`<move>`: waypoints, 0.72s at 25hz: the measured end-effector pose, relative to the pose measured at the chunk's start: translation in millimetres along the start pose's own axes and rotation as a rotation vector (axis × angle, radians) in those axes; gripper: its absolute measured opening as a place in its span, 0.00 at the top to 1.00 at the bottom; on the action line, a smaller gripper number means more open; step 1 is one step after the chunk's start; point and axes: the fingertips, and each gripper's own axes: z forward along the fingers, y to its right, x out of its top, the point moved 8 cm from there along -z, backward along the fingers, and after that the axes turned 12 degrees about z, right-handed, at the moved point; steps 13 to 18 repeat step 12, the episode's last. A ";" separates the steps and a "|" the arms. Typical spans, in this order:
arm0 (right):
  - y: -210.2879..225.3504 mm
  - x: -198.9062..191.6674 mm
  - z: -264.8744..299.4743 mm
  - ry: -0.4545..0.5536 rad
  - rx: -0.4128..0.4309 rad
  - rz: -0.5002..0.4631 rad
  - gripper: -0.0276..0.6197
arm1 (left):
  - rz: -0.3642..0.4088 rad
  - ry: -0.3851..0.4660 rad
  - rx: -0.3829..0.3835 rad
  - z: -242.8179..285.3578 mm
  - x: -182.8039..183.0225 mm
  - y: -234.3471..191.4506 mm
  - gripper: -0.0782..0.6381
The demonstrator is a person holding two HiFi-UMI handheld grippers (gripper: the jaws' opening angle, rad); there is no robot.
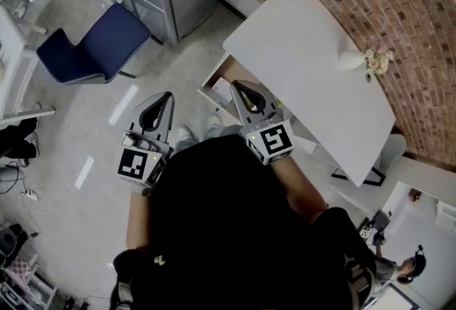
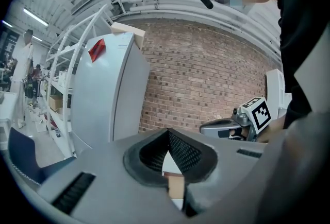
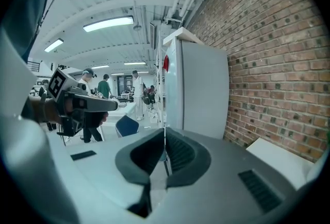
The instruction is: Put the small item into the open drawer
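Head view: both tools are held out ahead of the person. The left gripper [image 1: 168, 97] is over the floor [image 1: 107, 130], well left of the white table [image 1: 306, 66]. The right gripper [image 1: 237, 88] is just over the open drawer [image 1: 222, 73], which is pulled out under the table's near left corner. A brownish drawer bottom is seen, partly covered by that gripper. No small item can be made out in it, on the table or on the floor.

Left gripper view: the jaws are met at their tips. A tan and white patch [image 2: 175, 184] is seen in the slot behind them. Whether it is a held thing or the drawer beyond cannot be told.

Right gripper view: the jaws are pressed together with nothing between them, and only floor is seen behind.

Two stages are fitted by this: an item yet to be fetched, or one already lying unseen in the drawer. The item must be located before anything else, so a look into the drawer's covered part is called for.
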 end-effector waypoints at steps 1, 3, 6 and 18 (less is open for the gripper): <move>-0.3 -0.5 -0.2 -0.002 0.001 0.000 0.94 | -0.004 0.000 0.003 -0.3 0.2 0.0 0.89; -0.8 -1.7 -0.6 -0.003 0.003 0.004 0.94 | -0.009 -0.002 0.007 -1.3 0.6 -0.1 0.89; -0.5 -2.8 -1.4 -0.005 0.003 0.003 0.94 | -0.008 -0.003 0.010 -2.1 0.3 0.6 0.89; 1.7 -4.7 -1.4 -0.010 0.002 0.002 0.94 | -0.010 -0.011 0.012 -1.6 -2.7 2.0 0.89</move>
